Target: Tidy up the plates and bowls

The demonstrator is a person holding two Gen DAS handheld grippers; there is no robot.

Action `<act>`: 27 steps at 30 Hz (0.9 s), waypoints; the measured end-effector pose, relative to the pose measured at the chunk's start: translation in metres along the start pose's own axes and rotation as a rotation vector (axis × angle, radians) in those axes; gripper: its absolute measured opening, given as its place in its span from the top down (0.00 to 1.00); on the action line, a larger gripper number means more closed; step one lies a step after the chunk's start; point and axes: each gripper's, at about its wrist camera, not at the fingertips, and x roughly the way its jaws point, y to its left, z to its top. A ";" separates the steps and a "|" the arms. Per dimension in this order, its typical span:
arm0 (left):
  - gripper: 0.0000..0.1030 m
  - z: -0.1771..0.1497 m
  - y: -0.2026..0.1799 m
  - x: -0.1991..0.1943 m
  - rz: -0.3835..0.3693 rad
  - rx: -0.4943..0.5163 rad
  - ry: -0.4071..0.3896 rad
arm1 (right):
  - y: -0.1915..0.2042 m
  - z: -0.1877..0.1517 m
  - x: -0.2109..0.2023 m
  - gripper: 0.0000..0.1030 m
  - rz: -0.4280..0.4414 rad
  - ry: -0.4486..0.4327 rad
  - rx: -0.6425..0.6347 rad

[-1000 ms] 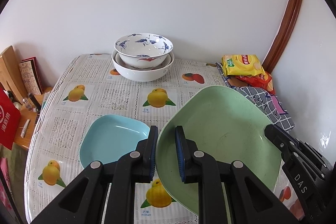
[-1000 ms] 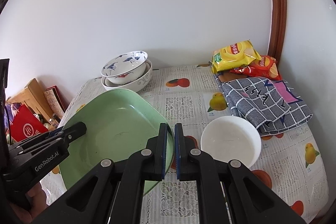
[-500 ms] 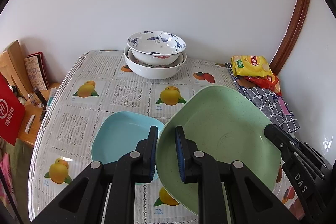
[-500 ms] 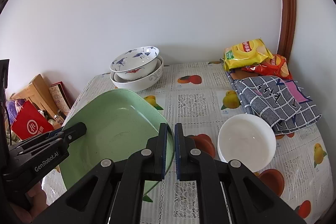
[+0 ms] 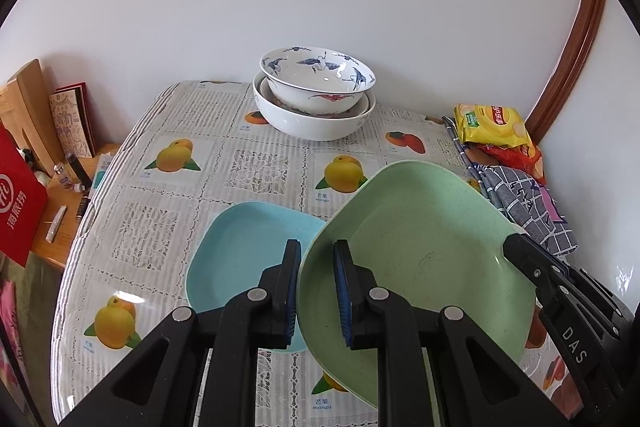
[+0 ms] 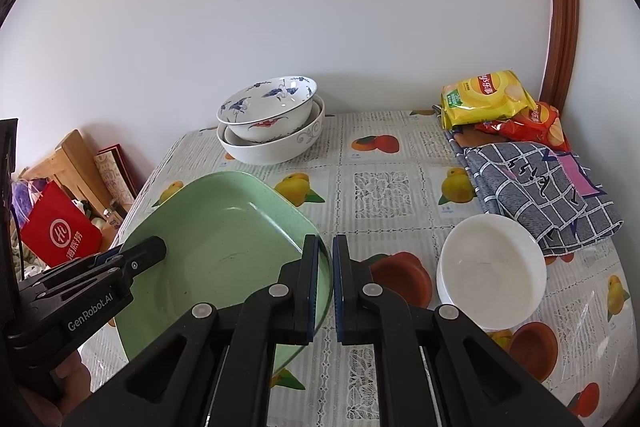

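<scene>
A green square plate (image 5: 420, 247) is held above the table by both grippers. My left gripper (image 5: 317, 259) is shut on its left rim; my right gripper (image 6: 326, 255) is shut on its right rim (image 6: 320, 251). The plate also shows in the right wrist view (image 6: 216, 239). A light blue plate (image 5: 244, 251) lies on the table just left of and partly under the green one. Two stacked blue-patterned bowls (image 5: 316, 91) stand at the back, also seen in the right wrist view (image 6: 272, 123). A plain white bowl (image 6: 492, 271) sits at the right front.
Snack bags (image 6: 488, 99) and a checked cloth (image 6: 536, 187) lie at the back right by the wall. A red bag (image 5: 16, 195) and wooden items (image 5: 28, 107) stand beyond the table's left edge. The fruit-print tablecloth (image 5: 256, 167) covers the table.
Both grippers have carried the green plate leftward, so it now overlaps more of the blue plate. The stacked bowls and white bowl appear further right in the views.
</scene>
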 end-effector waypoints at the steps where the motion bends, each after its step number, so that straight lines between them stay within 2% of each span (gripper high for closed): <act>1: 0.84 0.000 0.002 0.001 0.000 -0.002 0.002 | 0.002 0.001 0.002 0.93 0.000 0.000 -0.003; 27: 0.84 0.001 0.059 0.024 0.044 -0.082 0.037 | 0.053 0.004 0.047 0.92 0.042 0.054 -0.065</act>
